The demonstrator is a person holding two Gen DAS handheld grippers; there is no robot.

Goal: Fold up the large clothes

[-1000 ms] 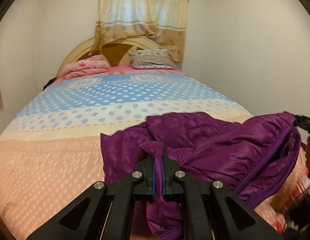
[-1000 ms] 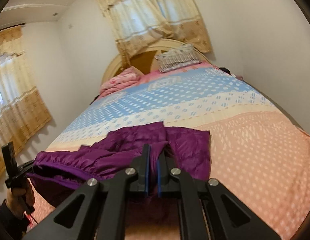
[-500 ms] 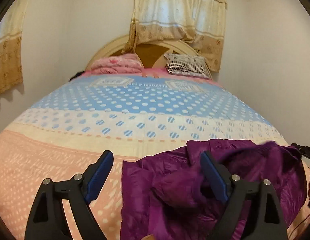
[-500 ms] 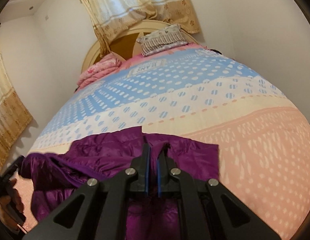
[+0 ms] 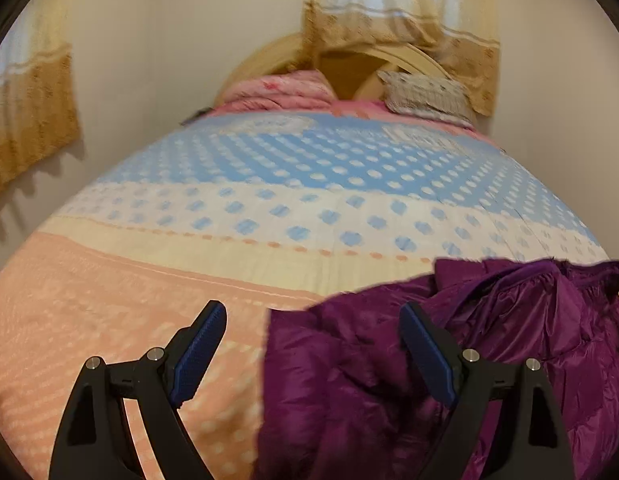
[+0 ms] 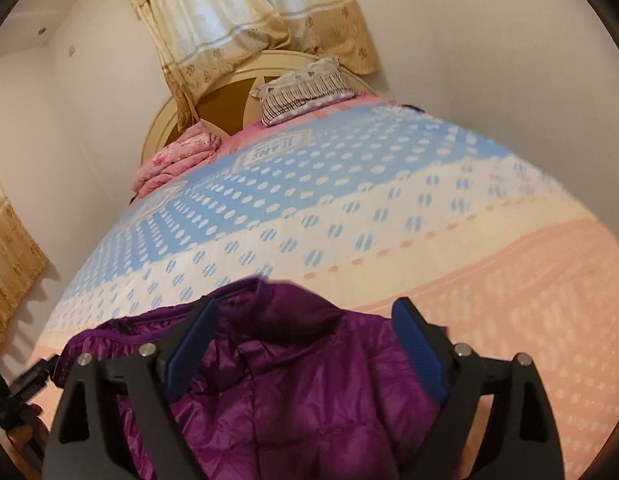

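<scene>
A purple quilted puffer jacket (image 5: pixel 469 344) lies crumpled on the near end of the bed; it also shows in the right wrist view (image 6: pixel 301 368). My left gripper (image 5: pixel 313 356) is open and empty, above the jacket's left edge, with its right finger over the fabric. My right gripper (image 6: pixel 305 352) is open and empty, its jaws spread wide above the jacket's collar area. The left gripper and the hand holding it (image 6: pixel 17 400) show at the left edge of the right wrist view.
The bed (image 5: pixel 269 208) has a peach, cream and blue dotted cover. A folded pink blanket (image 5: pixel 281 90) and a striped pillow (image 5: pixel 425 96) lie at the headboard. Walls stand close on both sides, with curtains (image 6: pixel 245 16) behind the headboard.
Both grippers have let go of the jacket: the left opened half a second ago, the right just now. The jacket has dropped onto the bed. The left gripper has shifted left.
</scene>
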